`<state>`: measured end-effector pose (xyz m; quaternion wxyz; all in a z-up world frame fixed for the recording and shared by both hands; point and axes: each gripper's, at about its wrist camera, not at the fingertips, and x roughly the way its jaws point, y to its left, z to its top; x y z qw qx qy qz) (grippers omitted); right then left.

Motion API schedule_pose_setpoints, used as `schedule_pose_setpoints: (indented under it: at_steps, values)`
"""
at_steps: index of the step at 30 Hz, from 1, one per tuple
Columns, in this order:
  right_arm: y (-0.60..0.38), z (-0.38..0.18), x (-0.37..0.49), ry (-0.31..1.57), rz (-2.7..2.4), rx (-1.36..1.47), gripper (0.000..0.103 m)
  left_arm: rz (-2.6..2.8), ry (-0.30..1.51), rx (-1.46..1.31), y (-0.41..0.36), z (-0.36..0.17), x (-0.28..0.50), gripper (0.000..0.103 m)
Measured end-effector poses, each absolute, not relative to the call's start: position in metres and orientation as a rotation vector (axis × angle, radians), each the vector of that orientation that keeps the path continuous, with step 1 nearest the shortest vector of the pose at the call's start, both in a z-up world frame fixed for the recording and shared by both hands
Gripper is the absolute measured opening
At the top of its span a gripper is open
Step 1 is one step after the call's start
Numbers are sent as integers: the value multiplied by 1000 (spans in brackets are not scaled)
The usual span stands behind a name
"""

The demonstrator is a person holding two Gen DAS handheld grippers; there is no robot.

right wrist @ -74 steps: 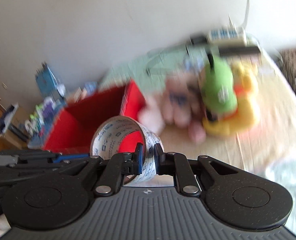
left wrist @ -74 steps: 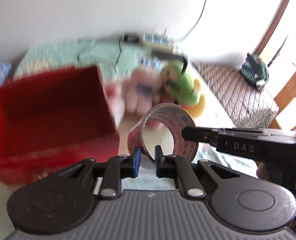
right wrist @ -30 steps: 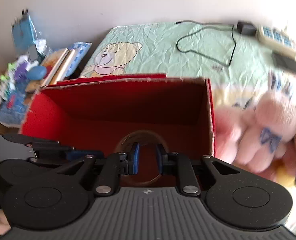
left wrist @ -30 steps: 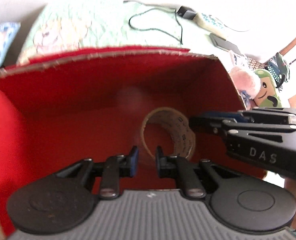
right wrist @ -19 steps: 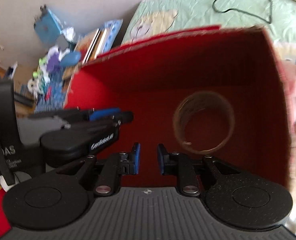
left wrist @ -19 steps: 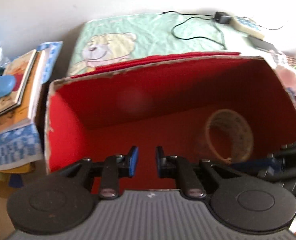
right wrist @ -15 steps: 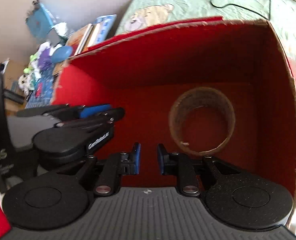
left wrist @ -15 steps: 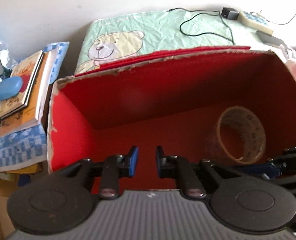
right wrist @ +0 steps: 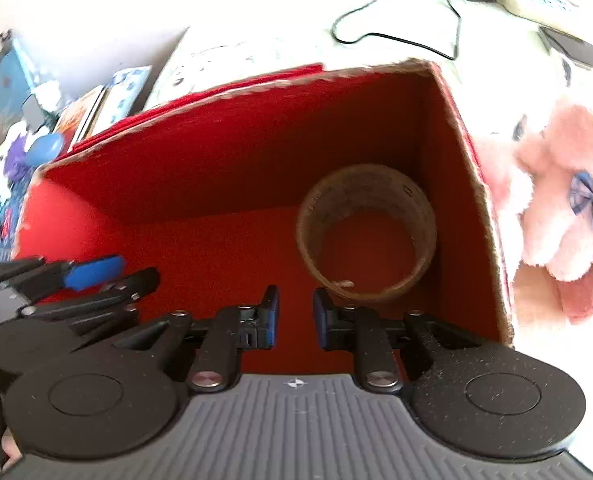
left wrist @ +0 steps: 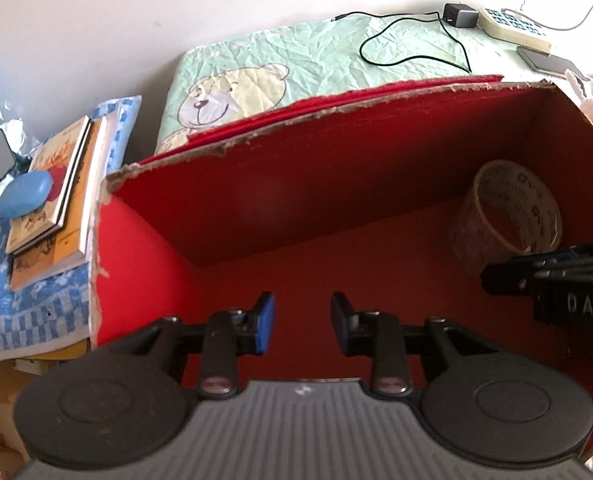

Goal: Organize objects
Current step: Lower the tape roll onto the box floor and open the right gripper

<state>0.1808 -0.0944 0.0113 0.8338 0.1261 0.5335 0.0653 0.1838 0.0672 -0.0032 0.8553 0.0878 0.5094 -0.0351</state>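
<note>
A roll of printed tape [left wrist: 512,212] lies on the floor of the red box [left wrist: 316,184], near its right wall; in the right wrist view the tape roll [right wrist: 366,236] lies just ahead of my right gripper. My left gripper [left wrist: 302,322] is open and empty over the box's near left part. My right gripper [right wrist: 294,316] is open and empty, a little short of the roll, over the red box [right wrist: 224,168]. The right gripper's fingers [left wrist: 536,268] show at the right edge of the left wrist view. The left gripper's fingers [right wrist: 92,272] show at the left of the right wrist view.
A pink plush toy [right wrist: 556,184] lies just right of the box. A green bear-print blanket [left wrist: 296,68] lies behind it with a black cable [left wrist: 412,40], a charger [left wrist: 460,14] and a remote [left wrist: 512,32]. Books [left wrist: 52,196] and clutter lie at the left.
Both grippers let go of the tape roll inside the red box and drew back and up. The jaws of both have opened wider. The roll lies still on the box floor.
</note>
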Motion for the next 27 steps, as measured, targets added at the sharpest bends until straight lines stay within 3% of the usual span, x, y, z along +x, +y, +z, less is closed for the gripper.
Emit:
schedule_pose_setpoints:
  at_steps: [16,19,21,27]
  values:
    - [-95,27,150,996,147,242,28,15,1039,257,59,1,178,36]
    - [-104,39,136,949,154,225,28,14,1016,251,54,14,167,43]
    - [-116,44,127,918,167,212,28,16,992,259,49,23,159,54]
    - [-121,59,107,863,200,195,28,11,941,312,29,47,134,63]
